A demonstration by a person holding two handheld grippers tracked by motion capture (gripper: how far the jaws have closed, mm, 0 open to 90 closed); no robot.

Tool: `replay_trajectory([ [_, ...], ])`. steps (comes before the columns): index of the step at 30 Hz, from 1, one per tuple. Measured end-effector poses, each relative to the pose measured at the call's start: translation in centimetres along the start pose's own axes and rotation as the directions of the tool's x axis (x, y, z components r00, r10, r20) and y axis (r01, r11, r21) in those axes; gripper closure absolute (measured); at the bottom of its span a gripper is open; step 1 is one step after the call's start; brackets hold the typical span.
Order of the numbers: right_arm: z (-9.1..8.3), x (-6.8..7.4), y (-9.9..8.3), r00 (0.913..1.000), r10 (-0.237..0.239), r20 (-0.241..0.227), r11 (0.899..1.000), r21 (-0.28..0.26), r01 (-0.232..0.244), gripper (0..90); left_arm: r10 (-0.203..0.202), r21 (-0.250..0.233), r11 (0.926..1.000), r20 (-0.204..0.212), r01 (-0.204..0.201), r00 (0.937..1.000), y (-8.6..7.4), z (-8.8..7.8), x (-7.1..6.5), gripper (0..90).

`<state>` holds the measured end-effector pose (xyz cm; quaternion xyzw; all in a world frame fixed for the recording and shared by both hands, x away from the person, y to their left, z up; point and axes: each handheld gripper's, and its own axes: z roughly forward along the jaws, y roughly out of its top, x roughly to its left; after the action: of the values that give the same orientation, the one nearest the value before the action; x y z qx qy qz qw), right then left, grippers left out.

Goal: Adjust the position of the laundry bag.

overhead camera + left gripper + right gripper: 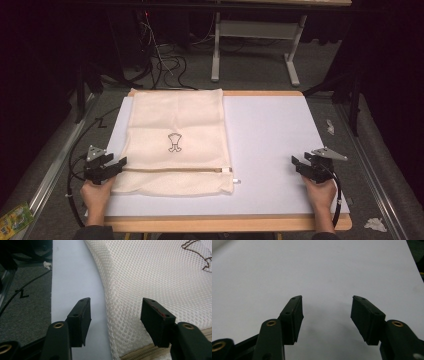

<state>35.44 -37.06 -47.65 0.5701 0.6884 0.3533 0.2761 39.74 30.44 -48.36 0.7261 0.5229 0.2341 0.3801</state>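
A cream mesh laundry bag [175,142] lies flat on the left half of the white table top [270,145]. It carries a small dark printed emblem [174,142] and a zipper [175,170] running across near its front edge, with the white pull [227,171] at the right end. My left gripper [121,162] is open at the bag's left edge, level with the zipper; in the left gripper view its jaws straddle the mesh bag [150,277] edge, nothing between them. My right gripper [295,161] is open over bare white surface [312,270] near the table's right edge.
The table has a wooden rim [225,224]. Grey carpet [45,170] surrounds it, with a cable [80,145] on the left, crumpled scraps [375,224] at the right and a green packet [14,217] at bottom left. A desk frame [255,45] and wires stand behind.
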Motion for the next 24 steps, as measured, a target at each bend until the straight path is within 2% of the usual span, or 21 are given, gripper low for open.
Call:
replay_trajectory([
  [13,0.11,0.02,0.04,1.0,0.001,0.003,1.0,0.011,-0.001,43.6,0.001,0.004,1.0,0.01,-0.001,0.9999,-0.01,0.03,-0.08,40.8],
  [24,0.13,-0.04,0.07,1.0,0.0,0.002,1.0,0.014,0.0,44.1,-0.001,-0.005,1.0,-0.001,0.001,1.0,0.01,-0.06,0.0,39.3],
])
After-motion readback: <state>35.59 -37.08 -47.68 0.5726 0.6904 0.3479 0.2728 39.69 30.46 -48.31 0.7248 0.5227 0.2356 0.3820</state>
